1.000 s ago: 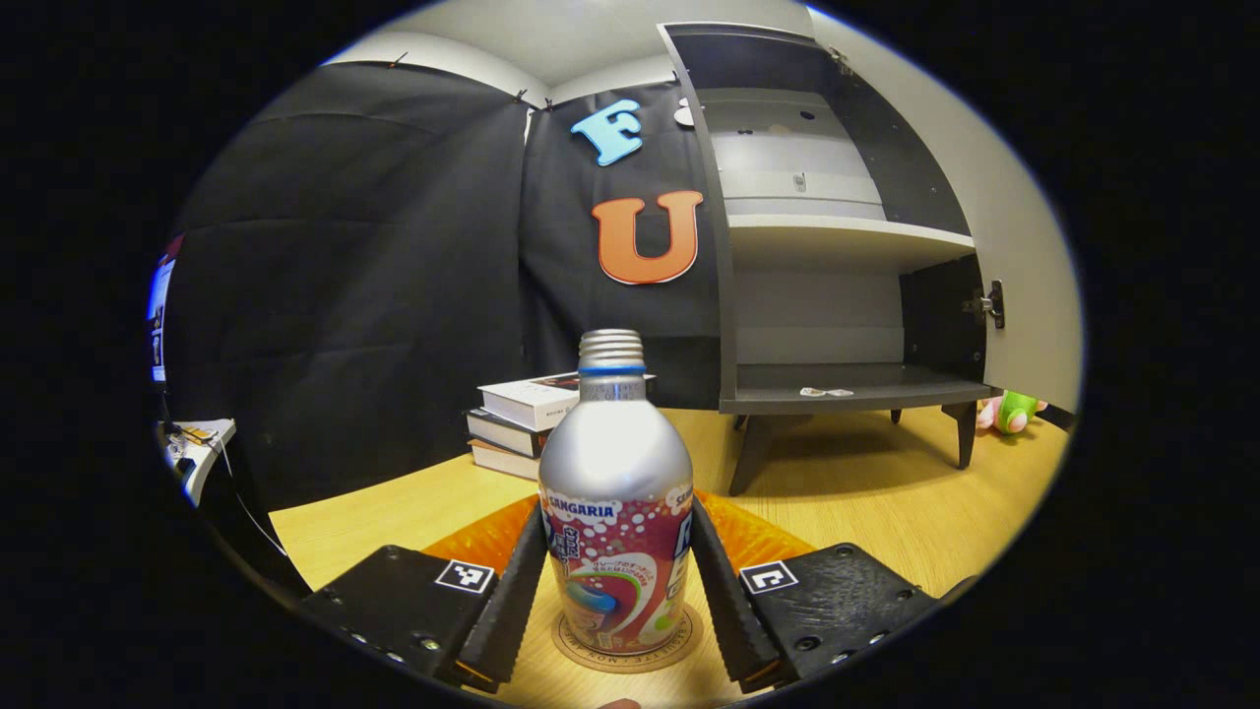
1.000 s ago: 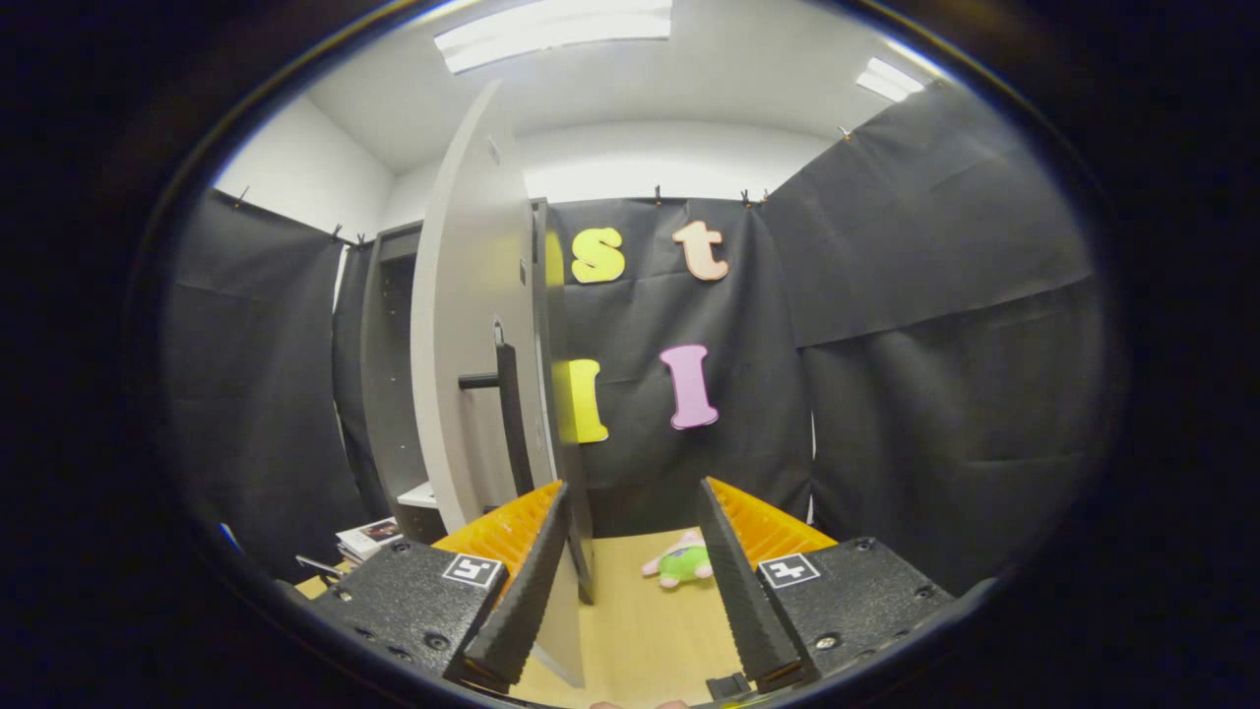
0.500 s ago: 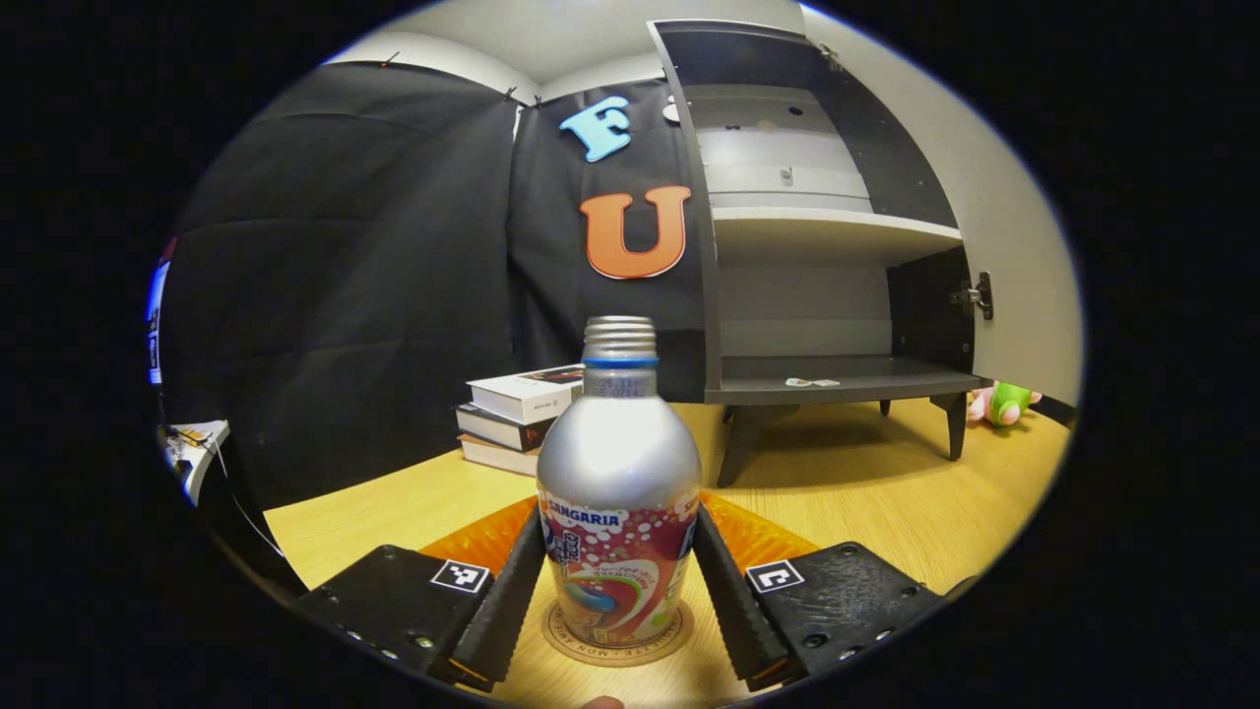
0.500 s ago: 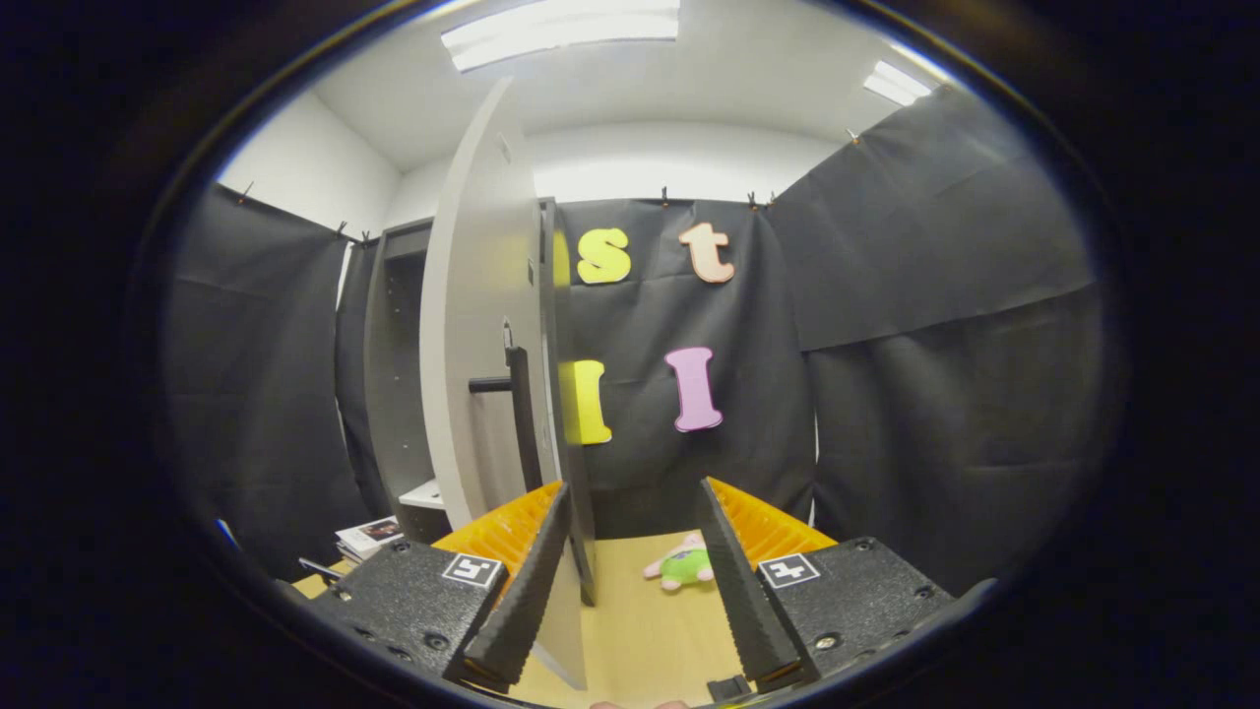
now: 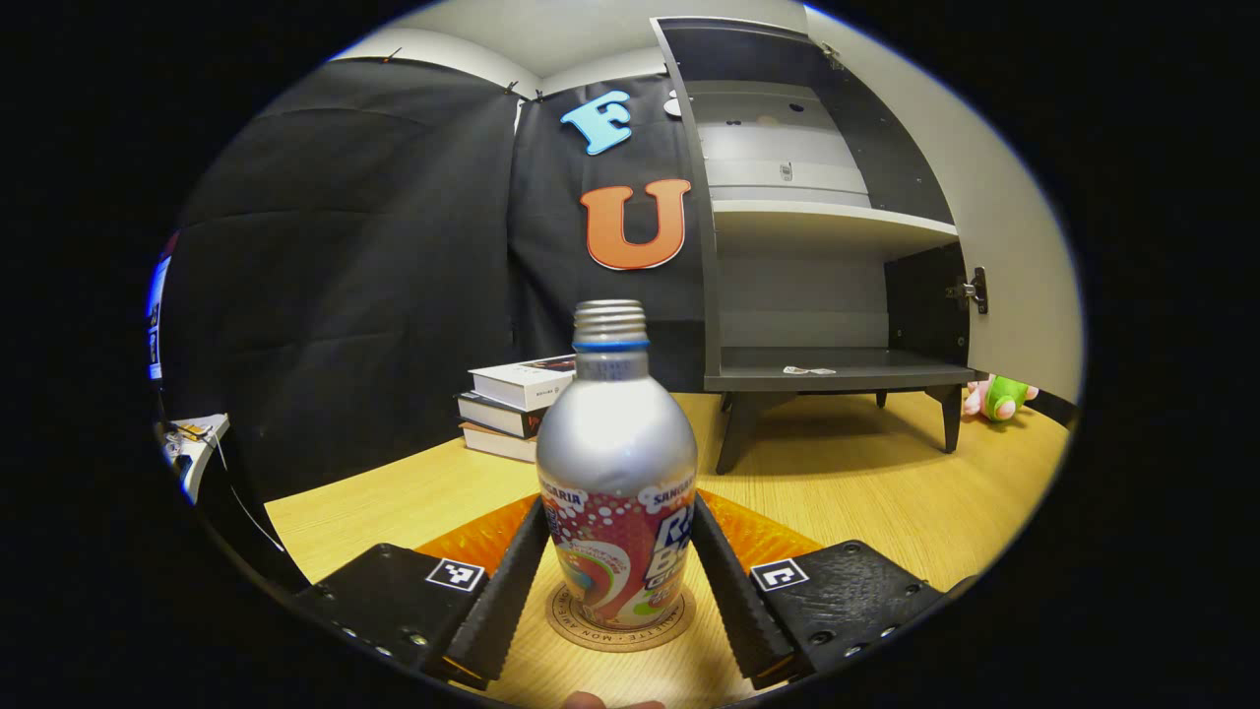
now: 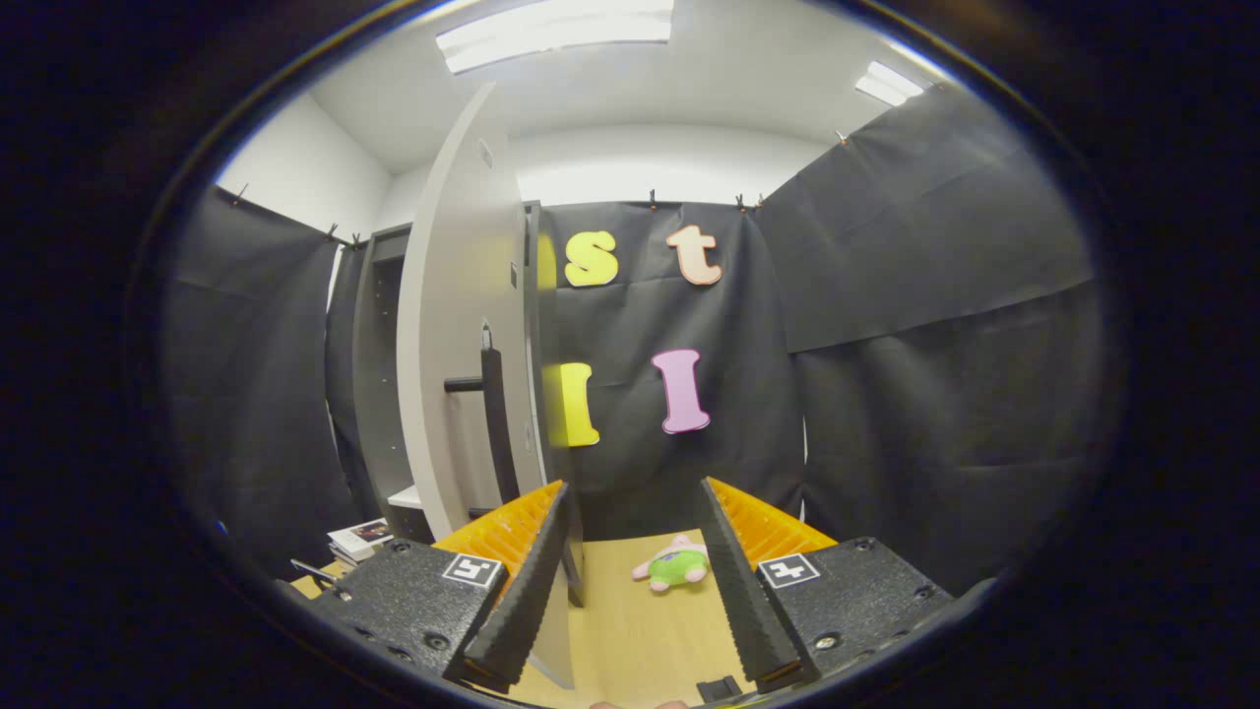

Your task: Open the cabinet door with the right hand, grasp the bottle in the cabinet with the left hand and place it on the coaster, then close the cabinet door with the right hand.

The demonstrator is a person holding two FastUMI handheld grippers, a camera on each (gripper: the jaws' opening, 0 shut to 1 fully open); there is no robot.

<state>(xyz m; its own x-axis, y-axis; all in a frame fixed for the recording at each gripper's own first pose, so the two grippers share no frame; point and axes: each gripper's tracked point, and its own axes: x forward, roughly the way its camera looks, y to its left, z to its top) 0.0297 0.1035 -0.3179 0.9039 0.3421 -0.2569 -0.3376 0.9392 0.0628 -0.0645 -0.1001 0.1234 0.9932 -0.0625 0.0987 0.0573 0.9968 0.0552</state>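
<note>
Left tool (image 5: 617, 581) grips the silver bottle (image 5: 616, 473) with both fingers, bottle upright on the round coaster (image 5: 618, 630) on the wooden worktop (image 5: 866, 502), while the right tool (image 6: 635, 581) hangs open and empty near the open cabinet door (image 6: 463, 325) with its handle (image 6: 490, 414).

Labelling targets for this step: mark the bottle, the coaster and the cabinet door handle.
bottle (image 5: 616, 443), left gripper view, bare metal shoulder above the label.
coaster (image 5: 669, 627), left gripper view, rim right of the bottle's base.
cabinet door handle (image 6: 494, 423), right gripper view, middle of the vertical bar.
</note>
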